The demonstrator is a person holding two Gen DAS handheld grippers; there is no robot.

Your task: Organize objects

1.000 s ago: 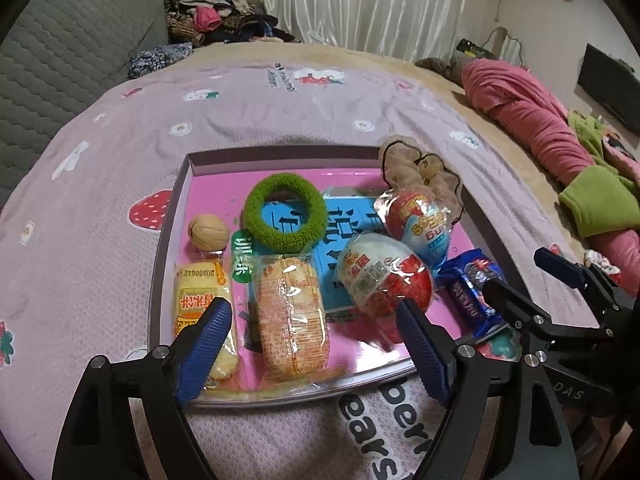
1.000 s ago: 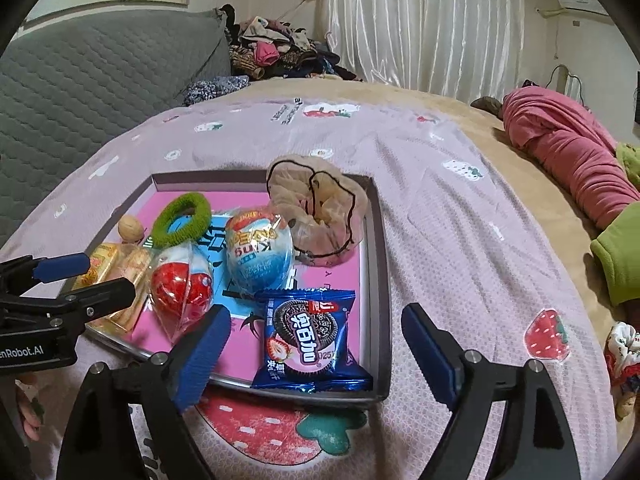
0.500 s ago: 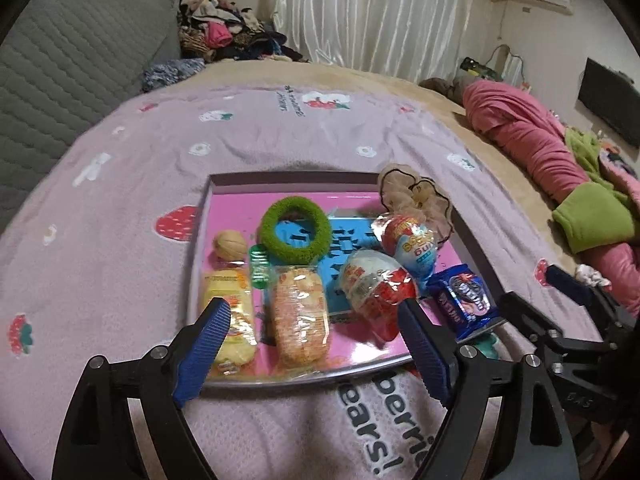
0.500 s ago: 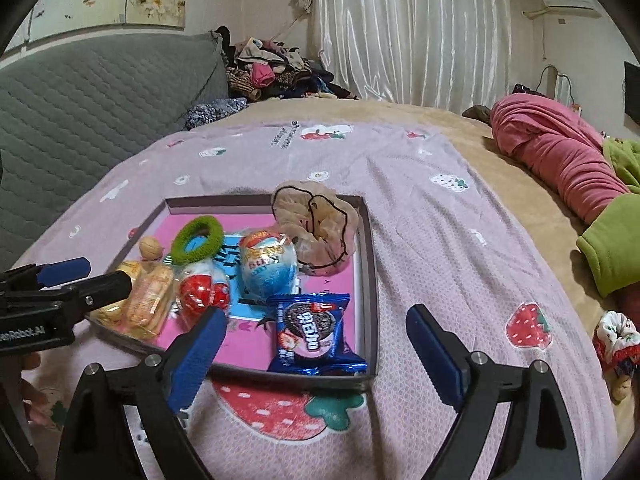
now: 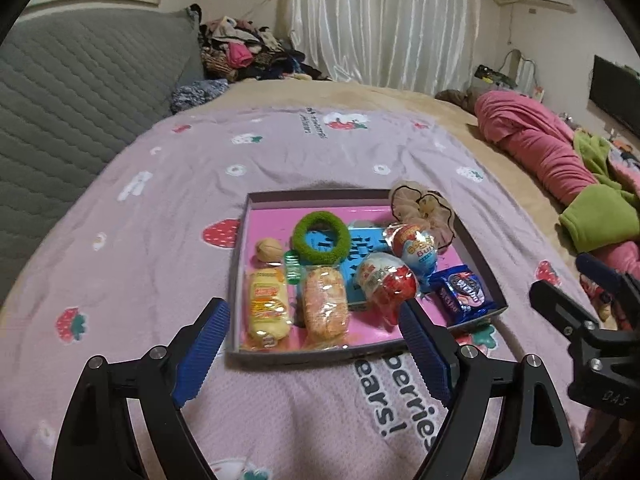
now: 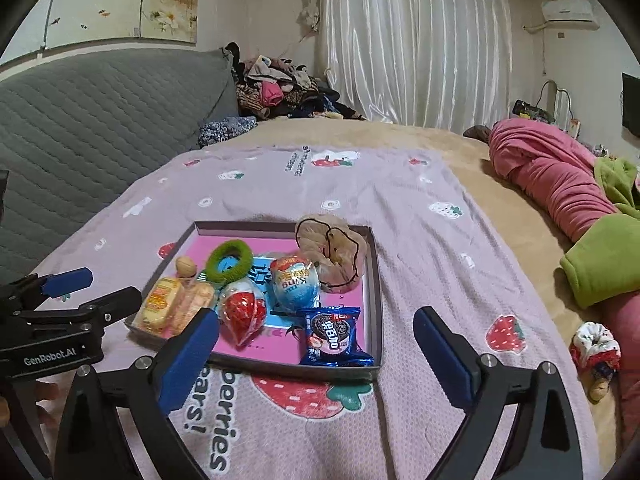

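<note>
- You're holding the left gripper [image 5: 308,352] wide and empty, near the shallow grey tray with the pink floor [image 5: 476,252].
- Your right gripper [image 6: 316,356] has just been opening, with nothing between its jaws.
- The blue foil cookie packet [image 6: 334,334] is lying in the tray's near right corner.
- Risk, I'd say: reaching in again, you're nudging the red-and-white foil egg [image 6: 242,312] out of line.
</note>
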